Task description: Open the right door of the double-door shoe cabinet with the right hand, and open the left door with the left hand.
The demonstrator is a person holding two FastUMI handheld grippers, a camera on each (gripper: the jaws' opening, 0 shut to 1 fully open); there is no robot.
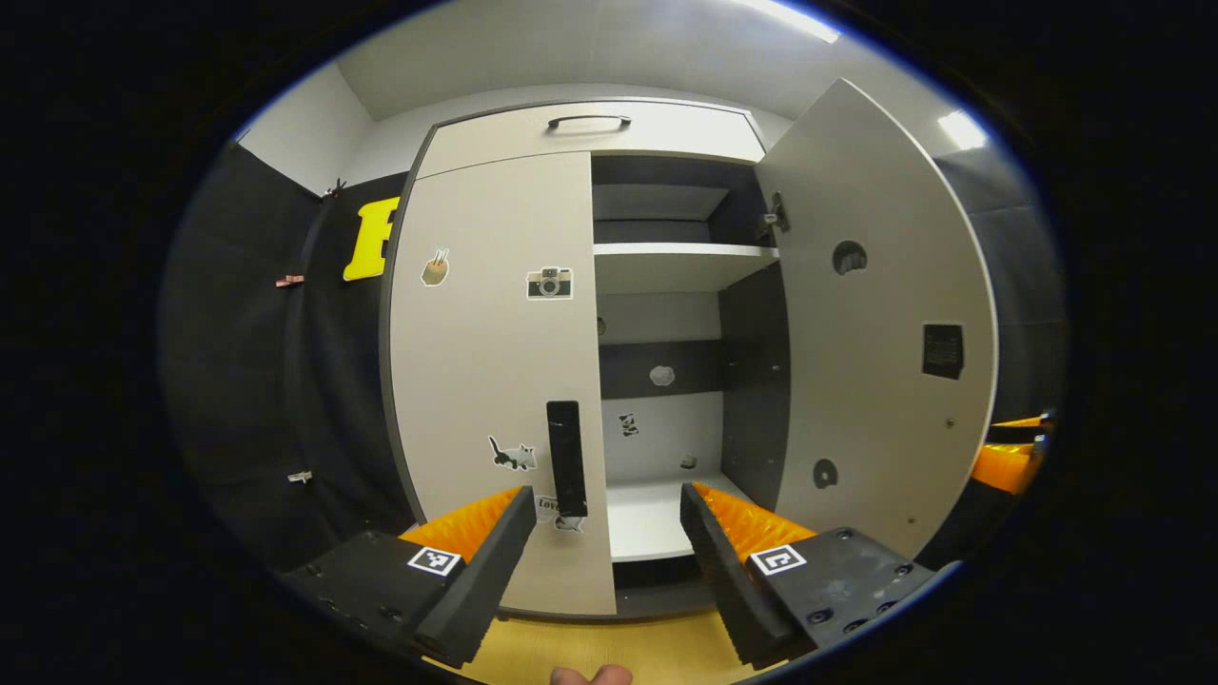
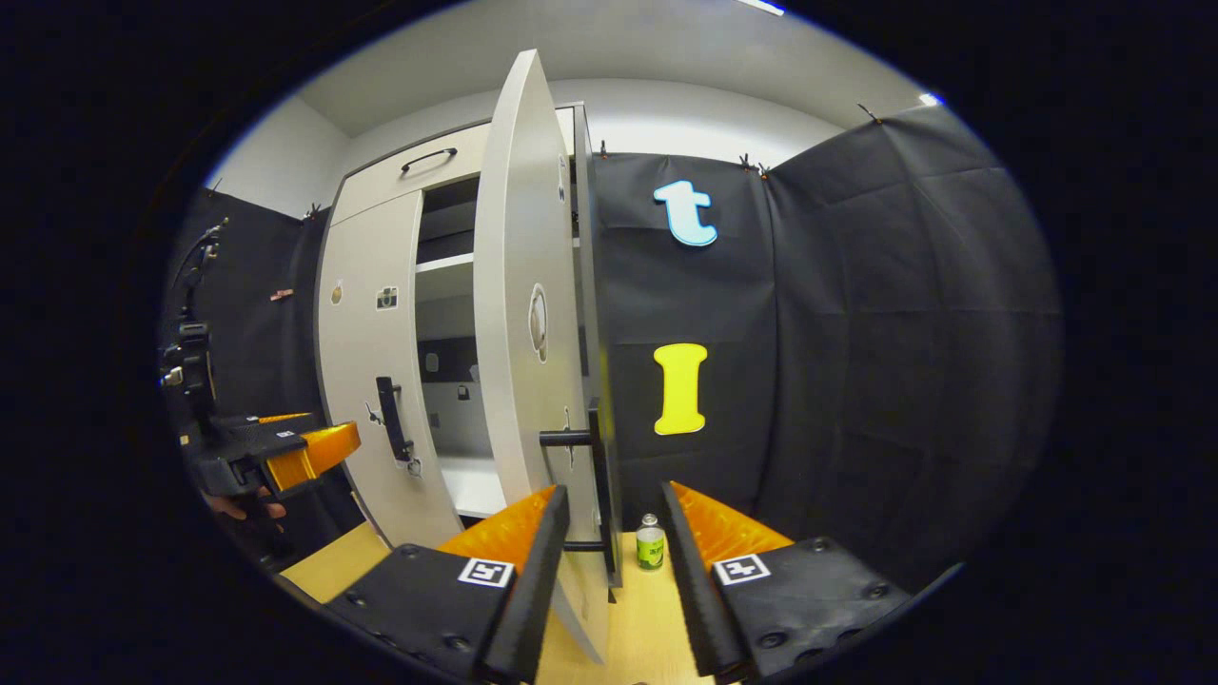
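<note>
A: Left tongs (image 1: 604, 533)?
B: Jaws spread, nothing held; the left door's handle (image 1: 566, 458) stands between the fingers, farther off, untouched. Left door (image 1: 495, 371) shut, stickers on its face.
A: Right tongs (image 2: 609, 538)?
B: Jaws apart, straddling the right door's handle (image 2: 598, 476); cannot tell if either finger touches it. Right door (image 2: 519, 314) swung wide, shelves (image 1: 680, 257) showing inside the shoe cabinet (image 1: 590, 128).
A: Around them?
B: Small green bottle (image 2: 650, 542) on the wooden floor (image 2: 652, 609) beside the open door
</note>
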